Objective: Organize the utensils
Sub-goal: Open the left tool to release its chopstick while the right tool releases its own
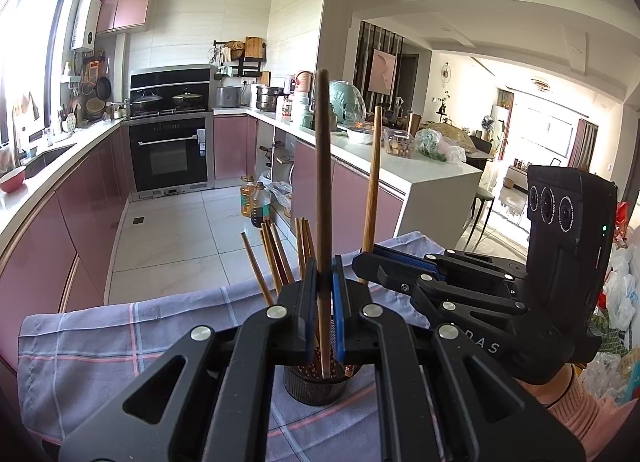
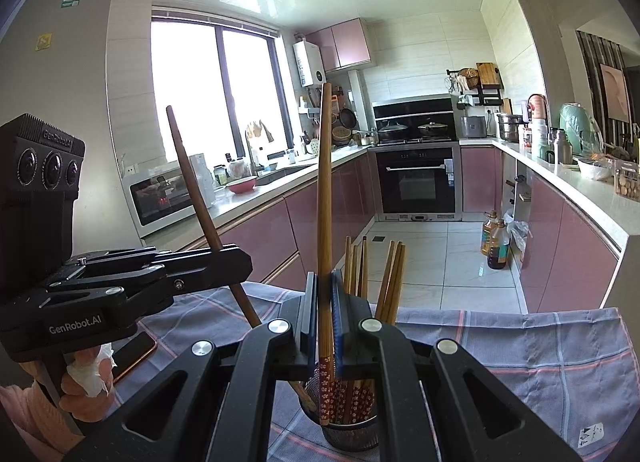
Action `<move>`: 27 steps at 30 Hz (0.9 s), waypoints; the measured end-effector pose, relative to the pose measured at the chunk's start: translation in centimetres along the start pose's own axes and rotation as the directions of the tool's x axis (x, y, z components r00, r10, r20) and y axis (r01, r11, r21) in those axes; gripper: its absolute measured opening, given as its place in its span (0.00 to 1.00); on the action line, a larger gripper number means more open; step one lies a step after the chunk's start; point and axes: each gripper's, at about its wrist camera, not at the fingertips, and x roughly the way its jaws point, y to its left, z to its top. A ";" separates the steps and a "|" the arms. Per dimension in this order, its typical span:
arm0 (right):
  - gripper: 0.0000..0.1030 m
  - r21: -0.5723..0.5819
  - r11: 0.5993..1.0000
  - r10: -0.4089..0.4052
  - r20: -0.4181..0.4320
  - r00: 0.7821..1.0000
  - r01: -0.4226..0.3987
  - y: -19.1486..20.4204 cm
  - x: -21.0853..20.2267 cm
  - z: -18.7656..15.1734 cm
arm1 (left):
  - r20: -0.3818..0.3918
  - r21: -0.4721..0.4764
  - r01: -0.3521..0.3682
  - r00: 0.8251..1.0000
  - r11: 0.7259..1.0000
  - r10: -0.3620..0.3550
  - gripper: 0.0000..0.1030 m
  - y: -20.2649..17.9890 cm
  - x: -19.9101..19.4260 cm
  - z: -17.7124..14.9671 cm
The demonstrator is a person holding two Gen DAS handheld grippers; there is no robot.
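A dark mesh holder (image 2: 352, 432) stands on a plaid cloth (image 2: 520, 362) with several red-patterned wooden chopsticks (image 2: 390, 282) leaning in it. My right gripper (image 2: 325, 276) is shut on a light wooden chopstick (image 2: 325, 202), held nearly upright, its red flowered end down at the holder's near rim. My left gripper (image 1: 324, 266) is shut on a dark brown chopstick (image 1: 323, 182) whose lower end dips into the holder (image 1: 316, 388). Each gripper shows in the other's view: the right gripper (image 1: 362, 258) beside the left one, the left gripper (image 2: 244, 258) at the left with its chopstick tilted.
The cloth (image 1: 120, 342) covers a table at the kitchen's near end. A phone (image 2: 132, 354) lies on it by the hand holding the left gripper. Pink cabinets and worktops (image 2: 280, 190) run down both sides. Oil bottles (image 1: 256, 202) stand on the tiled floor. Plastic bags (image 1: 620, 294) pile at the right.
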 end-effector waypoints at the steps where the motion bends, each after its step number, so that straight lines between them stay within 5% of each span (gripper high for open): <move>1: 0.06 0.001 1.000 0.000 -0.001 1.000 0.000 0.0 0.1 0.0 | 0.000 0.000 0.000 1.000 1.000 0.000 0.07 0.0 0.0 0.1; 27: 0.06 0.006 1.000 -0.016 -0.025 1.000 0.016 -0.3 1.6 -0.1 | -0.045 -0.011 0.009 0.999 1.000 -0.009 0.07 0.5 1.0 0.4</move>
